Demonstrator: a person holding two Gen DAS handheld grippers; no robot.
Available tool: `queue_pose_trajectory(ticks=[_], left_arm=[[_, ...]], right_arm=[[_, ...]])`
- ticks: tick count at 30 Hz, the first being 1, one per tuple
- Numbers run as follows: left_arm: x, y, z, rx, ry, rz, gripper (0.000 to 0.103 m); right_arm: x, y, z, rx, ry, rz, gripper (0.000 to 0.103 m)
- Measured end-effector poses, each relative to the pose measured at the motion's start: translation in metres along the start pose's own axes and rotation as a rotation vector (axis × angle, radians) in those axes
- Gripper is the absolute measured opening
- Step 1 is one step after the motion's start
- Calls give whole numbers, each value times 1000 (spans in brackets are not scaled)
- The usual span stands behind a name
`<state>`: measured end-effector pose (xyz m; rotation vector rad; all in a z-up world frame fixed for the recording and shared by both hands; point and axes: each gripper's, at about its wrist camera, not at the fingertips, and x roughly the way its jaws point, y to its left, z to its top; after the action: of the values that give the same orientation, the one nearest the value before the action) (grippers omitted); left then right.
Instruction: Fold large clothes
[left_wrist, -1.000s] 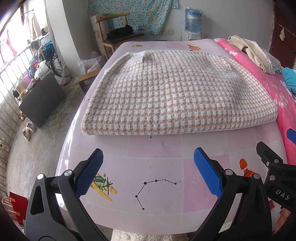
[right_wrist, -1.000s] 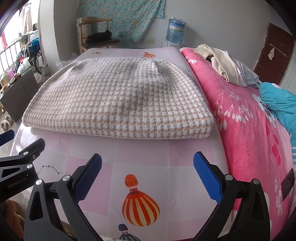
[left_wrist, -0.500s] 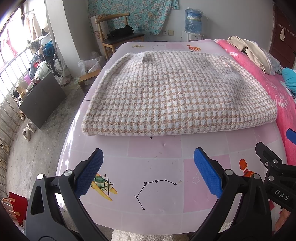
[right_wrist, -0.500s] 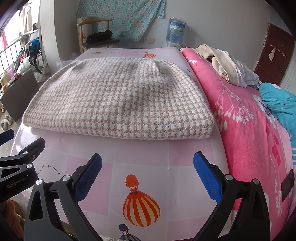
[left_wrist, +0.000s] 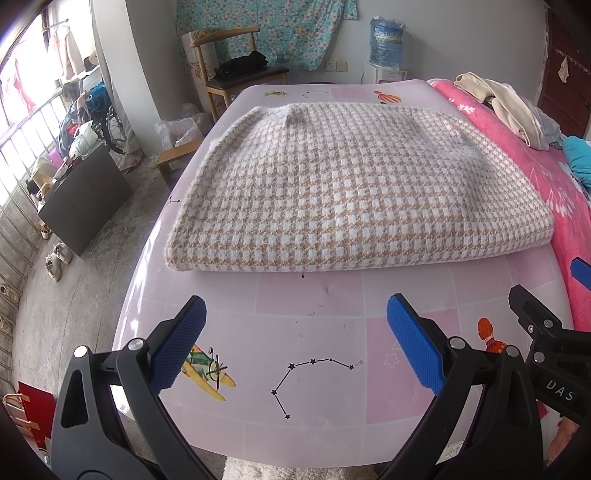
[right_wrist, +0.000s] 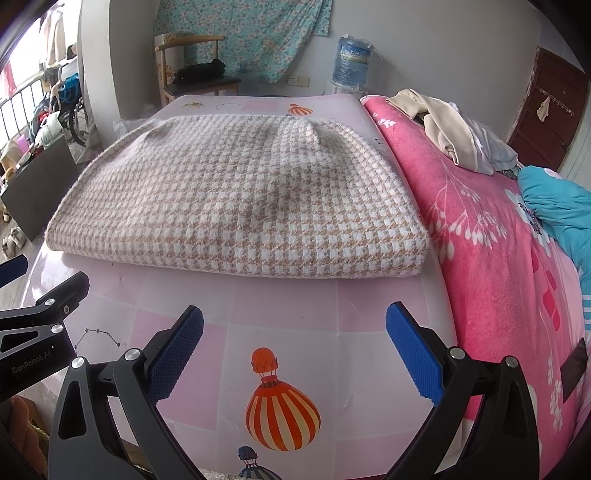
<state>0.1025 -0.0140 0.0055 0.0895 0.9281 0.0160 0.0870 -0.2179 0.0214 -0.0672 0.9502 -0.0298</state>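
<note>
On my left wrist view, far left, I see a dark cabinet on the concrete floor with pale shoes beside it, and a wooden chair farther back against the wall. My left gripper hangs above the near edge of the pink mat, its 2 blue-padded fingers spread wide apart and holding nothing. Between them the mat shows a printed constellation, with a cartoon plane just beside the left pad.

Beyond the gripper, well apart from the pads, the folded checked garment lies flat on the mat as a thick rectangle, its near folded edge running across the view and touching neither gripper. Its right edge sits just beside the pink floral blanket.

In the right wrist view I see the same garment from the other side, again lying square on the mat. My right gripper is also above the mat's near edge, fingers wide apart and empty, with a striped hot-air balloon print between them. Part of the left gripper's black frame shows at the left edge of this view.

To the right, on the blanket, a heap of beige clothes lies near the far end, and a blue cloth lies at the right edge. A water jug stands by the back wall.
</note>
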Motion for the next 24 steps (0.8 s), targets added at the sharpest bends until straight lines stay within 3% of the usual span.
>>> queue_pose_trajectory(ticks=[24], left_arm=[[0, 1, 1, -1, 3, 1, 95]], right_arm=[[2, -2, -1, -2, 7, 2, 97]])
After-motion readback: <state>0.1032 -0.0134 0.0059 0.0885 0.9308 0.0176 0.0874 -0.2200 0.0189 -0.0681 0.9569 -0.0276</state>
